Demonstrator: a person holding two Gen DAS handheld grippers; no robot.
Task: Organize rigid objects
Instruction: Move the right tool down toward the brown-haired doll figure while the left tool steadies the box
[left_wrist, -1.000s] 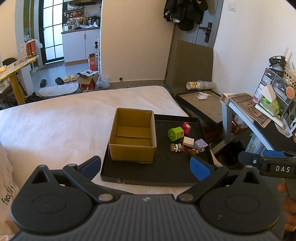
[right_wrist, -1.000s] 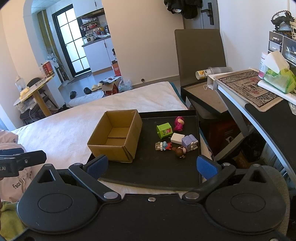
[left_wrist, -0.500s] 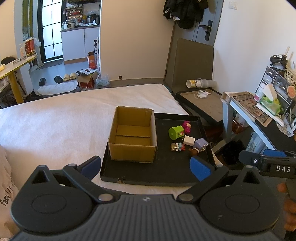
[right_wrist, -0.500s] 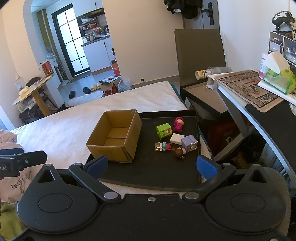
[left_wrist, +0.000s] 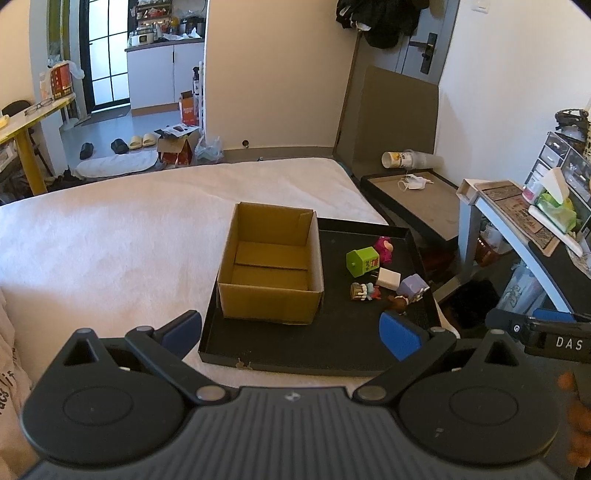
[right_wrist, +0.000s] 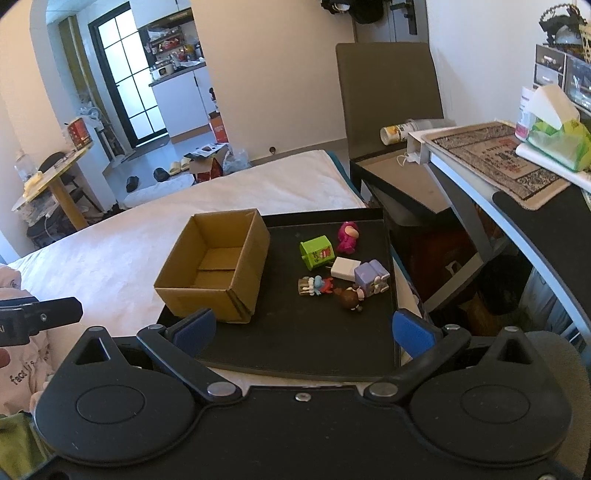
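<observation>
The left tool (left_wrist: 290, 328) and the right tool (right_wrist: 303, 330) both hover wide and empty at the near edge of the black tray (left_wrist: 332, 343), which lies on the white bed (left_wrist: 110, 236). That stance looks like a survey before the first pick: nothing is gripped and the cardboard box (left_wrist: 271, 262) holds nothing.

The box sits at 9 o'clock on the tray, open side up, presumably as the bin for the loose pieces. 6 small toys cluster at 3 o'clock, well apart from the box:
- a green cube (left_wrist: 363, 261) with a pink figure (left_wrist: 384, 248) touching it at 1 o'clock
- a white block (left_wrist: 388, 277) against a lilac block (left_wrist: 413, 286)
- a small red-and-blue figure (left_wrist: 364, 291), lying down
- a brown-headed figure (right_wrist: 349, 297), probably a doll; too small to be sure

Because the pieces touch, a tool closing on 1 could nudge its neighbour. The tray's raised rim sits between the tools and the toys, so an approach from above seems safer. A grey bench (right_wrist: 480, 192) with a green tissue pack (right_wrist: 557, 142) crowds the right side at 2 o'clock.
</observation>
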